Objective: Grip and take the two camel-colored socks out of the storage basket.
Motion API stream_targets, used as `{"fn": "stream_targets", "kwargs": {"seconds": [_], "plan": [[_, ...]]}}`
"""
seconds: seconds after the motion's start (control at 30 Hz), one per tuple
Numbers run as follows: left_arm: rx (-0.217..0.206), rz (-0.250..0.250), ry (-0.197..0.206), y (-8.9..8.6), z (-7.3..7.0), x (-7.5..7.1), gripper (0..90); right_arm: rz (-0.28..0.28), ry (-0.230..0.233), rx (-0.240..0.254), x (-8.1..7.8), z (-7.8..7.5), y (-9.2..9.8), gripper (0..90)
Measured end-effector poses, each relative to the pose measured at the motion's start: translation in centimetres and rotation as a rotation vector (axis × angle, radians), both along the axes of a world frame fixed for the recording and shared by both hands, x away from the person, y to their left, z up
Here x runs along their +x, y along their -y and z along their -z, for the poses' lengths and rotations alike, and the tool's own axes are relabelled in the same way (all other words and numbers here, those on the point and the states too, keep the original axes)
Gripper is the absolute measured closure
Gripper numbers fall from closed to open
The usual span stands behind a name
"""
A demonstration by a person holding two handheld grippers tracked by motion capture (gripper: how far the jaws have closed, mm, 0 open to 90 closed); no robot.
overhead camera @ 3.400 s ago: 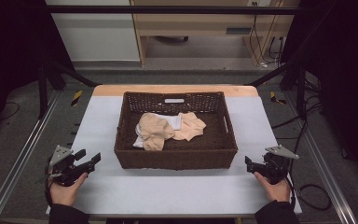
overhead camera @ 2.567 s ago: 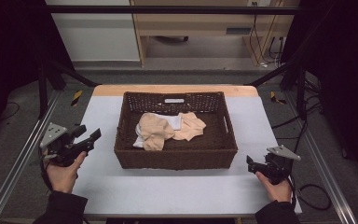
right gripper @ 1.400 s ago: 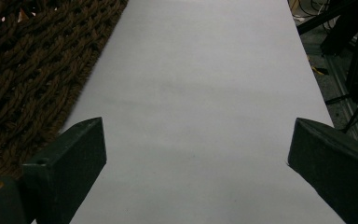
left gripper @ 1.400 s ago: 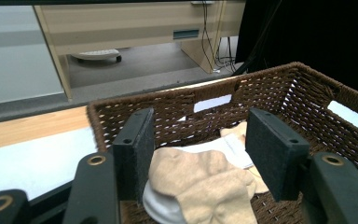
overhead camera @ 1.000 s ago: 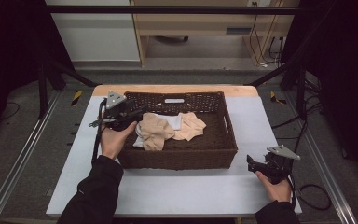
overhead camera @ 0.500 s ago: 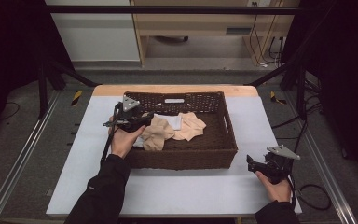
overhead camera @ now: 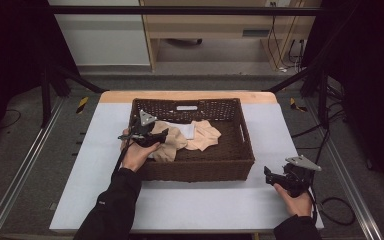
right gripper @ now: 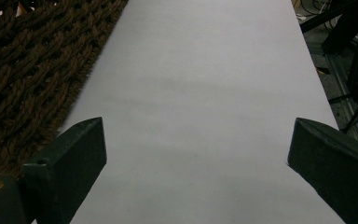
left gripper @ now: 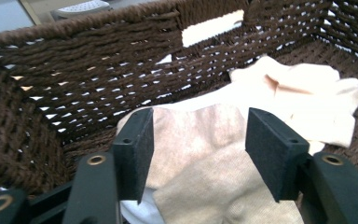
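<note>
L tongs [left gripper: 196, 151]: jaws wide apart, just been opening further. Tan cloth [left gripper: 200, 158] lies between and beneath them; pads not pressing on it, no grip seen. High view puts L tongs [overhead camera: 156, 136] inside the basket [overhead camera: 200, 167], at its left end, over the cloth pile.

Cloth pile: tan cloth [overhead camera: 172, 142] at basket's left-centre, directly under L tongs. White cloth [overhead camera: 186, 131] just beyond it toward the basket's far wall. Peach cloth [overhead camera: 206, 136] touching both, toward basket's centre-right; in L gripper view peach cloth [left gripper: 307, 100] sits ahead and right of the jaws, apart from them.

Basket: on desk [overhead camera: 230, 210], centred, nearer the far edge.

R tongs [right gripper: 196, 154]: jaws fully spread, nothing between, bare desk below. In high view R tongs [overhead camera: 270, 175] rest near desk's near-right corner, just right of basket's near-right corner, well apart from cloths. Basket wall [right gripper: 32, 65] seen at left of R gripper view.
</note>
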State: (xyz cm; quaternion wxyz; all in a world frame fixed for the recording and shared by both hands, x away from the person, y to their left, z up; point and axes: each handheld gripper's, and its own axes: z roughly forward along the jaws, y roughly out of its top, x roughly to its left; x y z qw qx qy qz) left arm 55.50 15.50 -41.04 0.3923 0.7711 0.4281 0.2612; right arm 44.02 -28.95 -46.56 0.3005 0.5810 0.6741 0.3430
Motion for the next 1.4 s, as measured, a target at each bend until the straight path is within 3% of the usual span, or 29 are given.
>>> {"fn": "stream_targets", "kwargs": {"seconds": [0.13, 0.4, 0.63, 0.77, 0.97, 1.07, 1.27, 1.4], "plan": [[0.052, 0.009, -0.014, 0.4, 0.5, 0.0, 37.3, 0.0, -0.004, -0.001, 0.0, 0.0, 0.0, 4.6], [0.047, 0.008, -0.056, 0.3, 1.1, 0.5, 29.3, -0.002, -0.006, -0.003, 0.1, 0.1, -0.1, 4.6], [0.097, 0.017, -0.09, 0.5, 1.6, 0.7, 23.8, -0.003, -0.011, -0.003, 0.1, 0.1, 0.0, 4.6], [0.134, 0.036, -0.128, 0.8, 2.0, 0.9, 24.3, -0.005, -0.013, -0.004, 0.1, 0.1, -0.1, 4.6], [0.167, 0.059, -0.167, 1.0, 2.2, 0.9, 37.8, -0.004, -0.017, -0.005, 0.2, 0.2, -0.1, 4.6], [0.166, 0.084, -0.193, 1.1, 2.2, 0.9, 53.1, -0.003, -0.017, -0.004, 0.1, 0.1, -0.1, 4.8], [0.182, 0.1, -0.185, 1.1, 1.9, 0.7, 73.4, 0.0, -0.018, -0.007, 0.1, 0.1, -0.1, 4.9], [0.168, 0.108, -0.155, 1.0, 1.6, 0.4, 79.4, 0.003, -0.018, -0.006, 0.1, 0.1, 0.0, 4.9]]}}
